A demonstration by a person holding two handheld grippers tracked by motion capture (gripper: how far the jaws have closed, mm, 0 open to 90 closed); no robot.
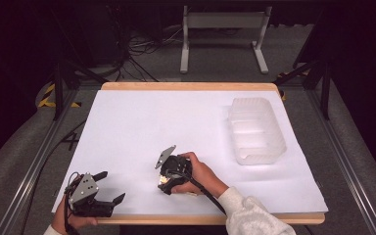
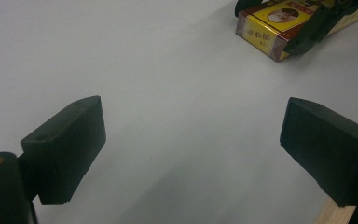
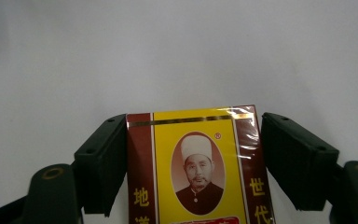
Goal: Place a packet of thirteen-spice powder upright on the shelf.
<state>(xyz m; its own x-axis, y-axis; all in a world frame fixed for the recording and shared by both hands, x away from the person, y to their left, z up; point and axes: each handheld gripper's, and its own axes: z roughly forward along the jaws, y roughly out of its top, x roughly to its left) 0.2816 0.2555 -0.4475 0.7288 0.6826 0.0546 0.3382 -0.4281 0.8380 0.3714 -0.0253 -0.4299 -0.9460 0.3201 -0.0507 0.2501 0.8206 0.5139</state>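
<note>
My right gripper (image 3: 193, 163) clamped the yellow box (image 3: 198, 168); left gripper (image 2: 191, 154) stood wide. Next, probably: lift toward the plastic tub (image 1: 256, 131).

Black two-jaw tools (image 1: 172, 172), grey triangular plates, trailing cables, white fleecy sleeve (image 1: 252, 215).

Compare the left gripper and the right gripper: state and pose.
The left gripper has its jaws wide apart over bare white paper; the right gripper has its jaws closed against the sides of a yellow-and-maroon box. Left sits at the table's near edge; right is farther in. Both are hand-held with black jaws.
</note>
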